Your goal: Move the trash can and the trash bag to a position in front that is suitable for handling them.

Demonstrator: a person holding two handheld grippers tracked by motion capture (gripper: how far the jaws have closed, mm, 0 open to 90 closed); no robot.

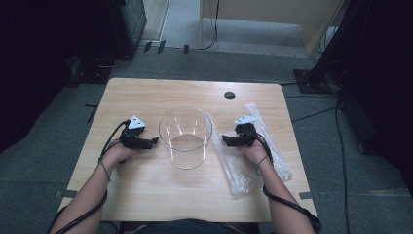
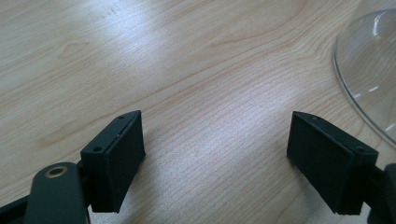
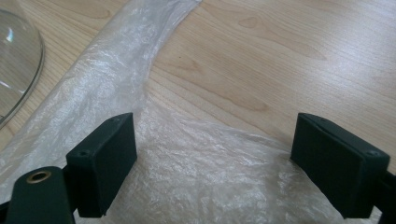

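Observation:
A clear plastic cylinder container [image 1: 185,137] stands upright in the middle of the wooden table [image 1: 146,187]. Its curved wall [image 2: 369,70] shows at the right edge of the left gripper view, and its edge [image 3: 16,65] at the left of the right gripper view. My left gripper [image 1: 155,141] rests just left of it, jaws open over bare wood [image 2: 215,154]. My right gripper [image 1: 225,139] sits just right of the container, open, above a long clear plastic bag [image 1: 233,163] whose crinkled film [image 3: 196,172] lies between the jaws. A second long bag [image 1: 272,146] lies under my right hand.
A round cable hole [image 1: 229,95] is in the table's far edge. Dark equipment stands beyond the table on the left [image 1: 122,24] and right [image 1: 370,58]. A light wooden cabinet [image 1: 272,14] is at the back.

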